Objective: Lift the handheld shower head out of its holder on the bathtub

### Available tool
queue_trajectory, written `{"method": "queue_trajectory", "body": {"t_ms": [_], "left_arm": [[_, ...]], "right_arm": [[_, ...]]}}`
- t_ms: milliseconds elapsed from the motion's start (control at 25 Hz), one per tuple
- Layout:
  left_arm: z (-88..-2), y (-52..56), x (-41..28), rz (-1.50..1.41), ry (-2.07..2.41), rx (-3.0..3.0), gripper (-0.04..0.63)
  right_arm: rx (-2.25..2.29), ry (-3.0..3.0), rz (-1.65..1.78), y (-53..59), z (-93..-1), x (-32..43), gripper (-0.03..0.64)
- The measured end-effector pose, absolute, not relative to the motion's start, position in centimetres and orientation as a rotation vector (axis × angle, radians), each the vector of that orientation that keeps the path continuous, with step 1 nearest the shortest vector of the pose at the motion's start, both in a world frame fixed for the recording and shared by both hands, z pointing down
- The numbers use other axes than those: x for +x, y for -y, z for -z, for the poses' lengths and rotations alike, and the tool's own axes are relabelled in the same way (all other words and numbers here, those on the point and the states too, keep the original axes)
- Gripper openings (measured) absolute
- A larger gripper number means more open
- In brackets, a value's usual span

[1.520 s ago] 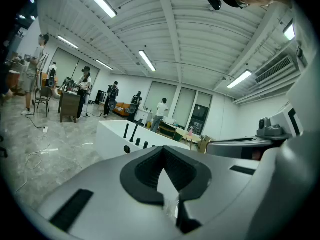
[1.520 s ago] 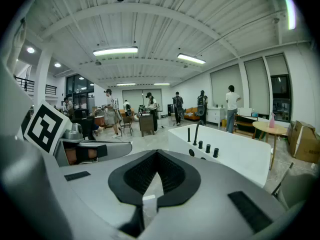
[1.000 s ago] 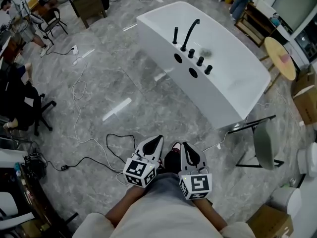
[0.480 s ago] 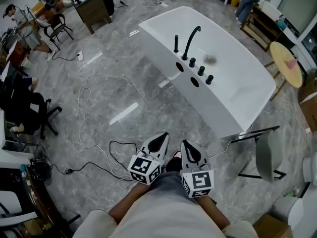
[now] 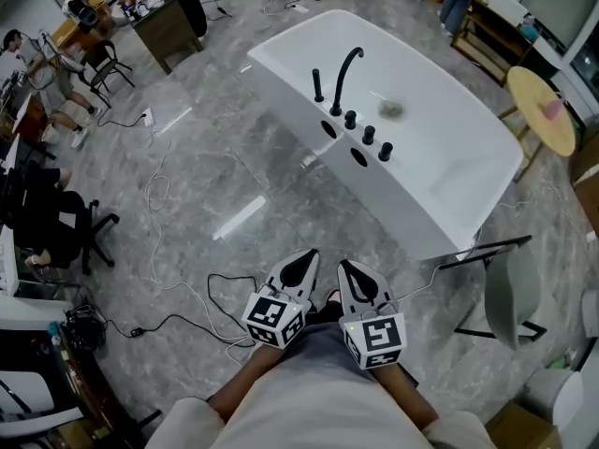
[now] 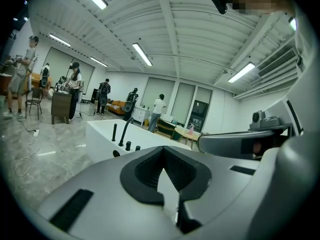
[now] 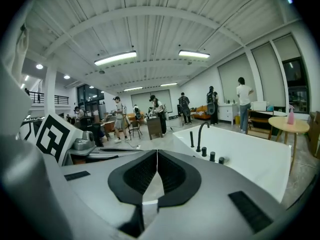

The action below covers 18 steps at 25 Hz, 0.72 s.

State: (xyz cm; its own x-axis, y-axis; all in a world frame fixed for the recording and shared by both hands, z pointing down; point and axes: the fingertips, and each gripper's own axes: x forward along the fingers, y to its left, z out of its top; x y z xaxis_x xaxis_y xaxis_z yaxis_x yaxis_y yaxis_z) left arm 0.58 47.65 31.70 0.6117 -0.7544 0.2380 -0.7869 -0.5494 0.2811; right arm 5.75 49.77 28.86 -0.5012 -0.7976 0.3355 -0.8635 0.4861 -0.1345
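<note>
Left tongs (image 5: 301, 260): pressed together, empty, carried low, likely for approach.
Right tongs (image 5: 350, 271): same, pressed together, nothing pinched.
Shower head (image 5: 318, 82): upright in holder (image 5: 319, 100) on bathtub (image 5: 449, 171) rim, well apart from tongs.

Glossy grey marble floor (image 5: 234, 148) all round, cables (image 5: 211, 279) snaking lower left; black chair (image 5: 89, 237) at left edge, round wooden table (image 5: 541, 110) upper right, ceiling strip lights (image 6: 142, 54) glowing.
</note>
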Motion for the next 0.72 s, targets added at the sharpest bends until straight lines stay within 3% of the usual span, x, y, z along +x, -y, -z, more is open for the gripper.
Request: {"method": "queue_trajectory", "body": {"t_ms": [720], "left_arm": [[-33.3, -42.5, 0.5, -0.123, 1.241, 2.433, 0.005]], "right_arm": [[1.394, 2.472, -0.466, -44.9, -30.1, 5.5, 0.020]]}}
